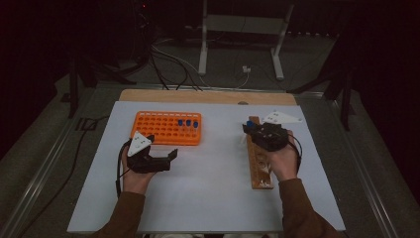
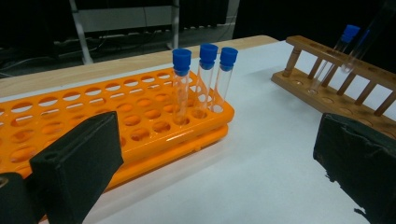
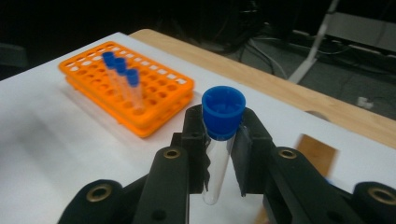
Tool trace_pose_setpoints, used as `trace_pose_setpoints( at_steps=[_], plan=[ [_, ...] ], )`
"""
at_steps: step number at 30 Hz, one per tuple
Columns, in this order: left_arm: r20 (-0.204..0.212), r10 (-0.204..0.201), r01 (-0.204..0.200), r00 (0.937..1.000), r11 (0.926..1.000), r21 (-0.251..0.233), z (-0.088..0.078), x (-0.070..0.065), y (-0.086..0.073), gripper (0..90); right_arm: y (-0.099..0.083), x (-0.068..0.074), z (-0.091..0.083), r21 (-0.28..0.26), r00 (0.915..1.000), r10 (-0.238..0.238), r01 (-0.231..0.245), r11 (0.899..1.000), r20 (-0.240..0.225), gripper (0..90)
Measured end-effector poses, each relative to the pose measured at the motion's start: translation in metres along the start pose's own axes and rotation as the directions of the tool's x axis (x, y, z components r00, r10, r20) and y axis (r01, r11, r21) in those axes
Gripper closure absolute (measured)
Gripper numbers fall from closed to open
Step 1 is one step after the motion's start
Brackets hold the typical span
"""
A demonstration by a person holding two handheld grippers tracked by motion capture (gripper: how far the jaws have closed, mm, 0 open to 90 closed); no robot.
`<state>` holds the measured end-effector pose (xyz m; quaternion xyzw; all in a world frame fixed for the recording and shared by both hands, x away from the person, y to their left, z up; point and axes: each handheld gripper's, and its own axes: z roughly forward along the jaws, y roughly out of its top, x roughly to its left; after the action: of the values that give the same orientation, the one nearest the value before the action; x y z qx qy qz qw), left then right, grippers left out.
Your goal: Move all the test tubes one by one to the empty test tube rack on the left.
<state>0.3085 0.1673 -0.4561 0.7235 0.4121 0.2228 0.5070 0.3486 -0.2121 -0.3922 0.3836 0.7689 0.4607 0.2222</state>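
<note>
Nearest us in the high view, our 2 forearms come in from the bottom edge of the white bench (image 1: 208,198). Our left claw (image 1: 173,154) rests low over the bench just in front of the orange rack (image 1: 148,133), its jaws spread with nothing between them; in the left gripper view the 2 black jaws stand wide apart at either edge.

Our right claw (image 3: 219,154) is pressed together on a clear test tube (image 3: 215,172) with a blue cap (image 3: 223,112), pinching it just under the cap so that the tube hangs upright between the pads. In the high view that claw (image 1: 250,128) sits above the far end of the wooden rack (image 1: 257,173), which lies lengthwise on the right side of the bench.

Farther off, the orange rack holds 3 blue-capped tubes (image 2: 201,79) standing side by side in 1 row of holes near its right end. Beyond the white sheet, a bare wooden strip (image 1: 198,95) of the bench shows.
</note>
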Motion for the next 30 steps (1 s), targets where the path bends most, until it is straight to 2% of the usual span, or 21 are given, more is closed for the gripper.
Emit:
trace_pose_setpoints(
  at_steps=[5,12,21,30],
  plan=[
    [0.005,0.005,-0.005,1.0,1.0,0.001,0.002,-0.002,0.001,1.8,0.001,0.015,0.014,0.016,0.9991,-0.018,0.019,1.0,-0.039,76.2],
    [0.014,0.024,-0.024,0.9996,0.9997,0.004,0.007,-0.008,0.0,1.8,0.004,0.03,0.027,0.021,0.9954,-0.015,0.017,1.0,-0.095,76.1],
    [0.037,0.061,-0.062,0.9975,0.998,0.013,0.018,-0.02,0.001,1.8,0.009,0.051,0.039,0.024,0.9884,-0.032,0.037,0.999,-0.149,76.1],
    [0.076,0.076,-0.078,0.9943,0.9965,0.03,0.025,-0.033,0.001,4.4,0.01,0.071,0.052,0.037,0.9791,-0.044,0.052,0.998,-0.199,76.0]
  ],
)
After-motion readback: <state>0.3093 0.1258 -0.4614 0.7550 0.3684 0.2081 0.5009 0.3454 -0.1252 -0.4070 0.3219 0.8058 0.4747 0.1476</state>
